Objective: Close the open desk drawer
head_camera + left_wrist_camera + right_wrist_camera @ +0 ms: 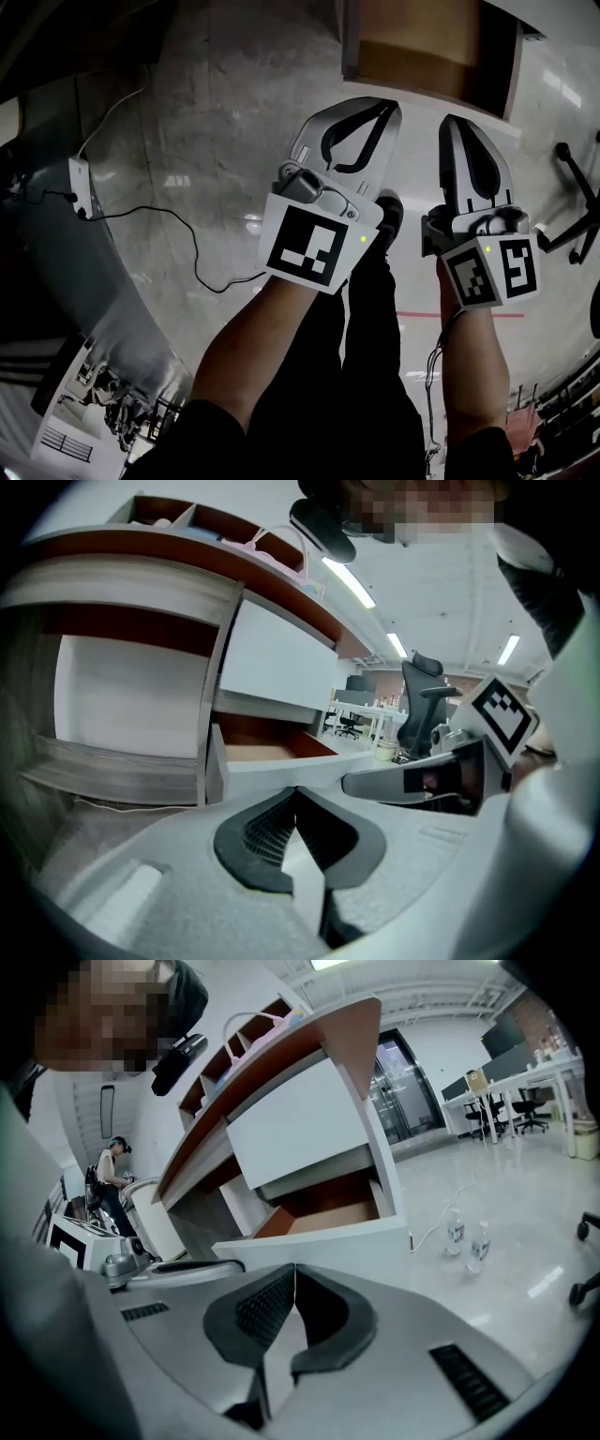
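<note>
The white-fronted desk drawer with a brown wooden bottom (427, 42) is seen at 12 to 1 o'clock in the head view, pulled out and open. Its white front panel is turned towards the two tools, and its sliding axis runs roughly from 12 to 6 o'clock. In the right gripper view the drawer (323, 1218) juts from under the brown-edged white worktop (281, 1072), with the front panel running side to side across the frame. In the left gripper view the drawer (272, 752) is seen at a slant, the front edge trailing towards 3 o'clock.

The grey left tool (380, 112) is held just short of the front panel. Its jaws are pressed together in its own view (296, 797), and nothing is gripped. The grey right tool (457, 124) is held just beside it at 3 o'clock. Its jaws are likewise closed and empty (293, 1274).

A strip of bare grey marbled floor (234, 112) lies between both tools and the panel. A thin black cable (192, 246) and a white power block (82, 187) lie well apart at 9 o'clock. A black chair base (577, 202) stands at 3 o'clock. Two clear plastic bottles (467, 1235) stand on the floor past the drawer's right corner.
</note>
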